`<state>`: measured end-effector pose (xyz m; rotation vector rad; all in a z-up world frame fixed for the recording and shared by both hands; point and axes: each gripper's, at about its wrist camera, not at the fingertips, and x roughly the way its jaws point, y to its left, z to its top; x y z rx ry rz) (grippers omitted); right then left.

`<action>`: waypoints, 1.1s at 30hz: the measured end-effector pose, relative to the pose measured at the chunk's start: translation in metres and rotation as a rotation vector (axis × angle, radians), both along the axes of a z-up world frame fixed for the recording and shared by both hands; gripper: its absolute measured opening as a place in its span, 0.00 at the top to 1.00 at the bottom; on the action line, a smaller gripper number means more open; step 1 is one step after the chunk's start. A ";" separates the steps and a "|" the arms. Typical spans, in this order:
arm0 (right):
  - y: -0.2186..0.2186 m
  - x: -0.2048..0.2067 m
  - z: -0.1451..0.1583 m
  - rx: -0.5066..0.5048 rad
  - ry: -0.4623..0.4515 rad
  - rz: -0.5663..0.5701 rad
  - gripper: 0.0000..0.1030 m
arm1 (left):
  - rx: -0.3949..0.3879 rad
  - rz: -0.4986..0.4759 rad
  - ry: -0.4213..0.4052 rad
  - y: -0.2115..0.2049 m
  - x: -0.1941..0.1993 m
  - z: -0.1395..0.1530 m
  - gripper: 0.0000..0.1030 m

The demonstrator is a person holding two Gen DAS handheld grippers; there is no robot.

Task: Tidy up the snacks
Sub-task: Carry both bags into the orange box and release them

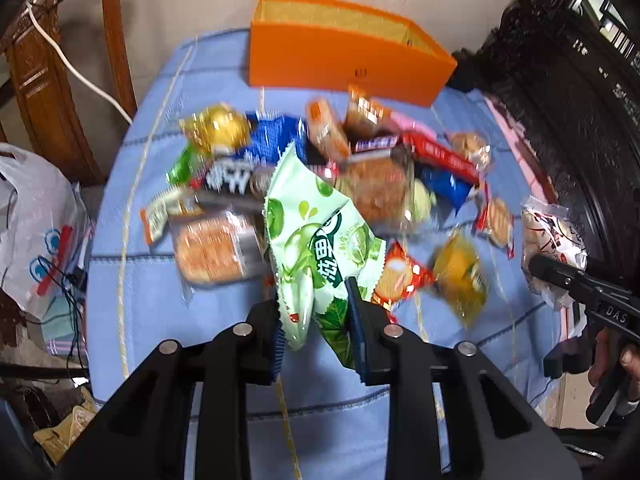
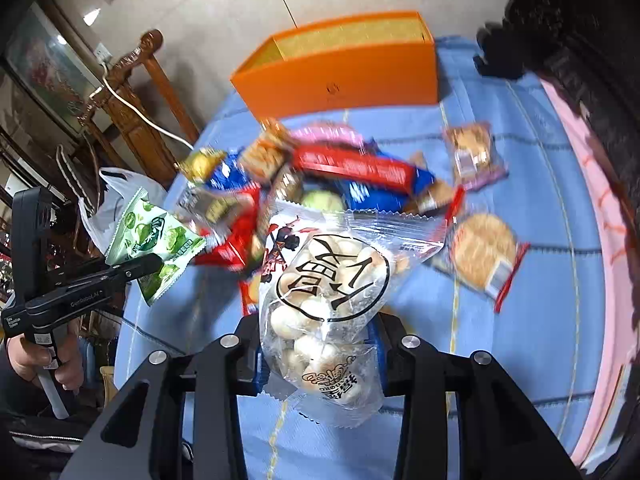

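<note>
While the left gripper [image 1: 316, 320] pinches the lower end of a green pouch [image 1: 316, 236], glossy and crinkled with saw-tooth edges and printed fruit, the right gripper [image 2: 320, 344] clamps a clear bag [image 2: 324, 300] full of small round pale buns under a bold black oval label. Both packets are lifted clear of the cloth [image 1: 160, 320], a soft blue fabric crossed by thin yellow and dark lines, with a pink border at 3 o'clock in the right wrist view.

Beyond the green pouch, toward 12 o'clock, lies a loose pile [image 1: 332, 152] of wrapped snacks: shiny foil, red and blue sachets, and clear wrappers showing round brown biscuits. Most are blurred. Further on at 12 o'clock stands an orange box [image 1: 340, 64], long, rectangular and open-topped, smooth outside with a yellowish textured lining.

From the left wrist, the right gripper shows at 3 o'clock with its bag. From the right wrist, the left gripper shows at 9 o'clock with its pouch. Carved wooden furniture [image 1: 44, 64] and a white plastic sack [image 1: 32, 224] sit off the cloth at 9 to 10 o'clock.
</note>
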<state>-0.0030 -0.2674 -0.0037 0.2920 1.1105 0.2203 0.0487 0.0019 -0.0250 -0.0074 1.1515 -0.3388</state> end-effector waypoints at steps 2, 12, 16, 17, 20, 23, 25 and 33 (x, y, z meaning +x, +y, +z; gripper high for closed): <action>0.001 0.006 0.006 0.002 -0.020 0.002 0.63 | -0.014 0.002 -0.018 0.002 0.006 0.010 0.75; 0.000 0.067 0.042 -0.037 -0.142 0.019 0.63 | -0.026 -0.007 -0.103 -0.018 0.066 0.059 0.75; -0.010 0.120 0.063 -0.047 -0.214 0.005 0.63 | -0.024 -0.026 -0.164 -0.035 0.106 0.084 0.75; -0.012 0.132 0.066 -0.047 -0.226 0.001 0.63 | -0.021 -0.029 -0.178 -0.041 0.121 0.090 0.75; -0.018 0.179 0.074 -0.067 -0.261 -0.011 0.63 | -0.017 -0.034 -0.209 -0.063 0.170 0.105 0.75; -0.022 0.236 0.069 -0.104 -0.260 -0.015 0.63 | 0.000 -0.035 -0.222 -0.082 0.213 0.110 0.75; -0.024 0.269 0.061 -0.121 -0.242 -0.022 0.63 | 0.014 -0.026 -0.213 -0.094 0.243 0.106 0.75; -0.027 0.332 0.019 -0.236 -0.206 -0.117 0.20 | 0.087 0.125 -0.240 -0.104 0.316 0.075 0.04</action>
